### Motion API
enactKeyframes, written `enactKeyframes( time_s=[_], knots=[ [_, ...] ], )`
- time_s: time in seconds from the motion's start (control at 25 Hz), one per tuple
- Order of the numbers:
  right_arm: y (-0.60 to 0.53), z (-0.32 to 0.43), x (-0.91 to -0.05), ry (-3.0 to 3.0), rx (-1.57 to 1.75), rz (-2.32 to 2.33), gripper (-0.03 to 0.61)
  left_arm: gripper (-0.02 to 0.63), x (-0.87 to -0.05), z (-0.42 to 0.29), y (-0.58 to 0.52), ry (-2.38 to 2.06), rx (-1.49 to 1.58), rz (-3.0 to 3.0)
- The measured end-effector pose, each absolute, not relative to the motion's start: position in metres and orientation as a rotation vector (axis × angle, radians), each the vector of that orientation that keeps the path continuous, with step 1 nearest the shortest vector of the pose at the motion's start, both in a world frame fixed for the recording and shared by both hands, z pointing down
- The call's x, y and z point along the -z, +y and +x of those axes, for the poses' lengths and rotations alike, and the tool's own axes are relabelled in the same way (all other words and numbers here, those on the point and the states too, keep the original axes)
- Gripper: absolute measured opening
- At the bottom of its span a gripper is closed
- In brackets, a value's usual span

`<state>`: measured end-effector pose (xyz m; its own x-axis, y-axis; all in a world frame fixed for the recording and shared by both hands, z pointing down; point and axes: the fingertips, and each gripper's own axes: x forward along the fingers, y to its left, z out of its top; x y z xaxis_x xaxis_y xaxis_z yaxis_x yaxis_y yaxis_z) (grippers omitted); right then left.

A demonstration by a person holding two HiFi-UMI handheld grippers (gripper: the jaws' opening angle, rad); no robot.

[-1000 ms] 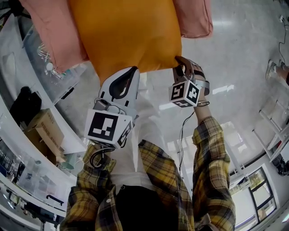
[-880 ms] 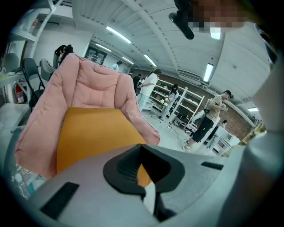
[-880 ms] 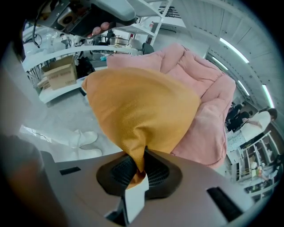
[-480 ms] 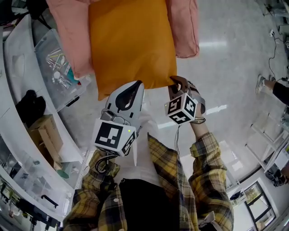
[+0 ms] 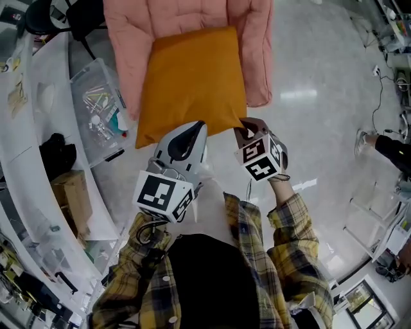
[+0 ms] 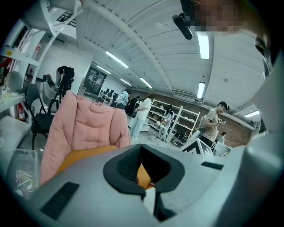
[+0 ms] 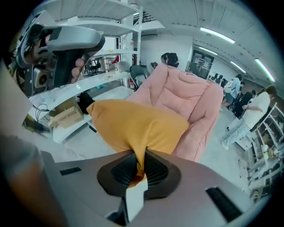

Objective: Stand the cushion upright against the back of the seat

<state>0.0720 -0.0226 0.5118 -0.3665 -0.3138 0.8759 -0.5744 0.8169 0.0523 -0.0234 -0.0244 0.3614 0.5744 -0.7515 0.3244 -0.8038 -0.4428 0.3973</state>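
Observation:
An orange cushion [image 5: 192, 83] lies over the pink padded chair [image 5: 186, 19], its near edge lifted toward me. My left gripper [image 5: 187, 133] grips that edge near the left corner. In the left gripper view the jaws [image 6: 143, 175] are shut on orange fabric, with the cushion [image 6: 88, 153] and the chair back [image 6: 86, 126] beyond. My right gripper [image 5: 242, 128] is shut on the right corner. In the right gripper view its jaws [image 7: 143, 166], which have just been closing tighter, pinch a fold of the cushion [image 7: 137, 128] before the chair [image 7: 186, 97].
A clear plastic box [image 5: 96, 109] sits on the floor left of the chair. White desks [image 5: 26, 148] and a cardboard box [image 5: 70, 199] line the left side. A person [image 5: 392, 148] stands at the right. Shelves and several people [image 6: 217, 119] fill the room's far end.
Both grippers have risen with the cushion's near edge still in their jaws. The cushion now looks smaller in the head view, and more of the pink chair shows around it.

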Motion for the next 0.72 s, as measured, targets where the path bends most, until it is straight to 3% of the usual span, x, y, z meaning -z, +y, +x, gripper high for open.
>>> enactKeyframes(
  time_s=[0.72],
  knots=[
    [-0.095,0.053,-0.362,-2.309,-0.743,0.827,0.031,0.003,-0.236,-0.027,-0.017,-1.323,0.083,2.420]
  ],
)
